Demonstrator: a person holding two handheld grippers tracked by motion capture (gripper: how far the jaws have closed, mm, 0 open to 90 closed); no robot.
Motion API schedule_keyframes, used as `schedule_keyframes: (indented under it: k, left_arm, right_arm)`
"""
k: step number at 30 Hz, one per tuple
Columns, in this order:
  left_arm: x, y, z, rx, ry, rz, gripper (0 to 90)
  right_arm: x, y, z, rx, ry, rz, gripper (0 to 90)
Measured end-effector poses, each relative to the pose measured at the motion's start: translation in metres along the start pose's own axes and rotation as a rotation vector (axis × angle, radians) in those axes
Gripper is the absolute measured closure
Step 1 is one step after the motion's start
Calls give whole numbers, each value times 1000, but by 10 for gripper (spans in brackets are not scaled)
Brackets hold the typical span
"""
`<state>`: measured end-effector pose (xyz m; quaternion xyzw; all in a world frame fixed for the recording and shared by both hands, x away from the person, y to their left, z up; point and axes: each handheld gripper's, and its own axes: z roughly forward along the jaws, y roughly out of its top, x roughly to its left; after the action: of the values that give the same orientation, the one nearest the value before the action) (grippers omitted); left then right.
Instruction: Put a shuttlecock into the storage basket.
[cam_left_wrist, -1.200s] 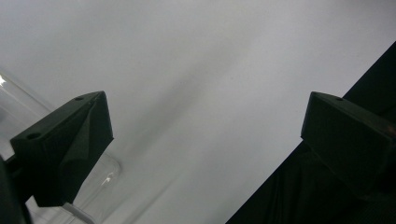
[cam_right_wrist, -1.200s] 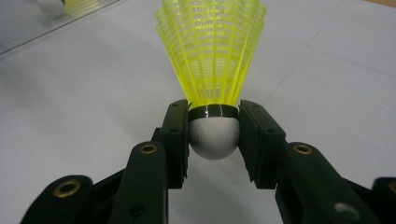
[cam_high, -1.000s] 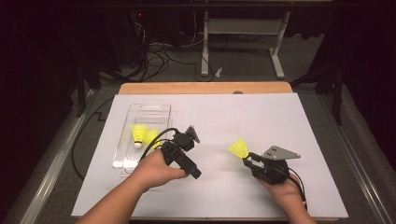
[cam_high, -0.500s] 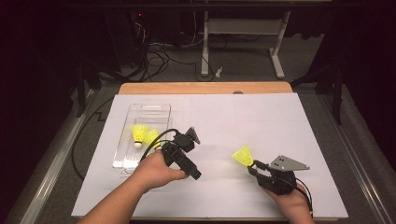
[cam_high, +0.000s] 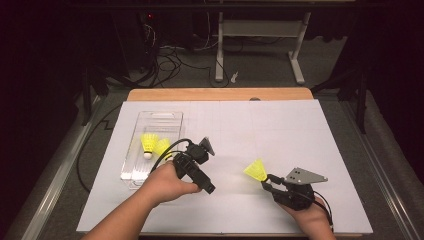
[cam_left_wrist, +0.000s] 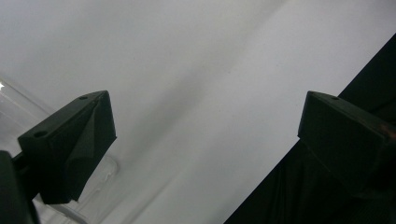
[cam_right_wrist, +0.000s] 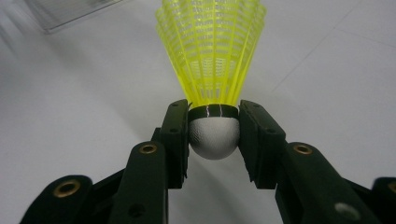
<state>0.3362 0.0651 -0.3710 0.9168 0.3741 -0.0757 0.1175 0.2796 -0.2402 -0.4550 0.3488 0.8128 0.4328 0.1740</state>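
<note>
My right gripper (cam_high: 268, 182) is near the table's front right, shut on a yellow shuttlecock (cam_high: 256, 171). In the right gripper view its two pads (cam_right_wrist: 176, 135) clamp the shuttlecock's white cork base (cam_right_wrist: 214, 137), and the yellow skirt (cam_right_wrist: 212, 51) points away from me. My left gripper (cam_high: 196, 159) is held in the left hand at front centre-left, just right of a clear plastic tray (cam_high: 172, 122). In the left gripper view its jaws stand wide apart over the white surface with nothing between them; that gripper (cam_left_wrist: 205, 140) is open. Two more yellow shuttlecocks (cam_high: 149, 144) lie in the tray.
A white sheet (cam_high: 280, 130) covers the table, with a wooden strip (cam_high: 220, 94) along its far edge. The tray's rim (cam_left_wrist: 14, 116) sits low at the left of the left gripper view. Beyond the table are cables and a desk frame (cam_high: 260, 30) on a dark floor.
The right gripper has drifted slightly toward the table's near edge, carrying the shuttlecock with it. The left hand and its gripper have kept still.
</note>
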Motion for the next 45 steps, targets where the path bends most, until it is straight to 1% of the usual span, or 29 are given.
schedule_keyframes:
  k: [2, 4, 5, 6, 11, 24, 29, 31, 32, 38, 41, 42, 45]
  left_arm:
    - [0, 0, 0, 0, 3, 6, 50]
    - [-2, 1, 1, 4, -5, 8, 50]
    - [-2, 1, 0, 5, 1, 14, 50]
    - [-3, 1, 1, 9, -5, 18, 50]
    - [-3, 2, 1, 10, -3, 20, 52]
    - [-5, 4, 5, 21, -6, 26, 57]
    - [-6, 6, 5, 24, -8, 31, 57]
    - [-6, 6, 6, 25, -8, 30, 57]
    - [-6, 6, 6, 23, -8, 30, 57]
    - [-8, 8, 8, 24, -13, 52, 77]
    - [-8, 8, 8, 24, -23, 68, 118]
    - [-8, 8, 8, 26, -29, 83, 137]
    - [-9, 9, 8, 33, -16, 93, 167]
  right_arm:
    - [3, 1, 1, 0, 12, -6, 658]
    - [6, 2, 3, 5, 23, -19, 658]
    - [8, 2, 4, 6, 30, -23, 658]
    - [10, 3, 5, 7, 35, -28, 658]
    - [19, 5, 8, 12, 65, -47, 658]
    - [32, 9, 15, 25, 121, -64, 658]
    - [40, 12, 21, 27, 150, -76, 658]
    - [43, 13, 23, 29, 153, -88, 658]
    - [43, 14, 23, 29, 155, -86, 658]
    - [43, 17, 26, 24, 167, -80, 658]
    - [43, 18, 28, 23, 176, -77, 658]
    - [43, 18, 28, 22, 180, -79, 658]
    - [45, 18, 30, 27, 191, -78, 658]
